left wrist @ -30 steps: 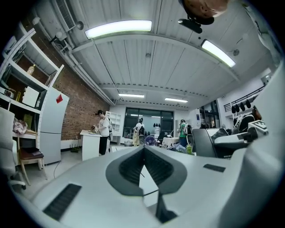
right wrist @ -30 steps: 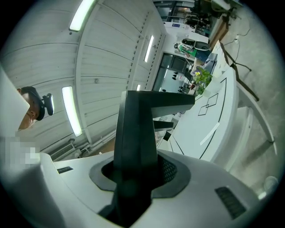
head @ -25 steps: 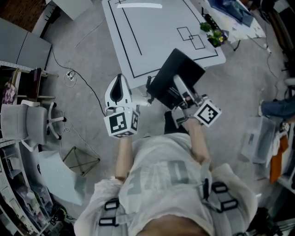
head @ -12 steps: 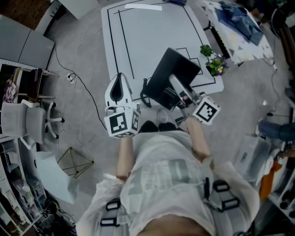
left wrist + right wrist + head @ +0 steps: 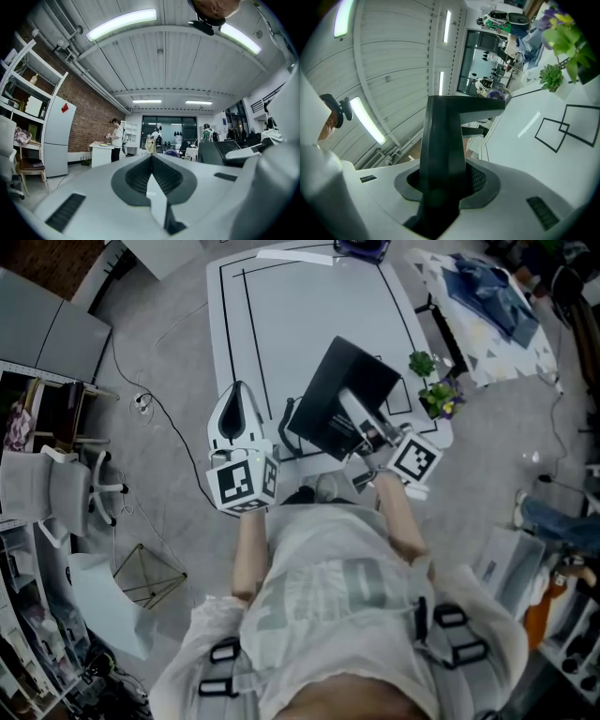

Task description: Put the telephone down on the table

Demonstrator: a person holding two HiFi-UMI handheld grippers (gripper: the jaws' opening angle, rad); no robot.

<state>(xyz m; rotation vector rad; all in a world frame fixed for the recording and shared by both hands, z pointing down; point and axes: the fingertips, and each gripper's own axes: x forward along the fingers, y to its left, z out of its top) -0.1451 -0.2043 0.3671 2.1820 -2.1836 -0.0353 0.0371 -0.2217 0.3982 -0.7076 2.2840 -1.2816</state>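
While aloft, telephone (image 5: 330, 390) in right claw (image 5: 361, 427).

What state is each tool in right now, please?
Left tool: closed, nothing in it.
Right tool: closed on the black telephone.

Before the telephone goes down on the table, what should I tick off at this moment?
1. Grip: ok. The right gripper has its jaws clamped on the black telephone.
2. Position: ok. In the head view the telephone overlaps the near end of the white table.
3. Height above the table: cannot tell.
4. Potted plant: ok. It stands at the table's right edge, apart from the telephone.
5. Left gripper: ok. Its jaws are together with nothing between them.
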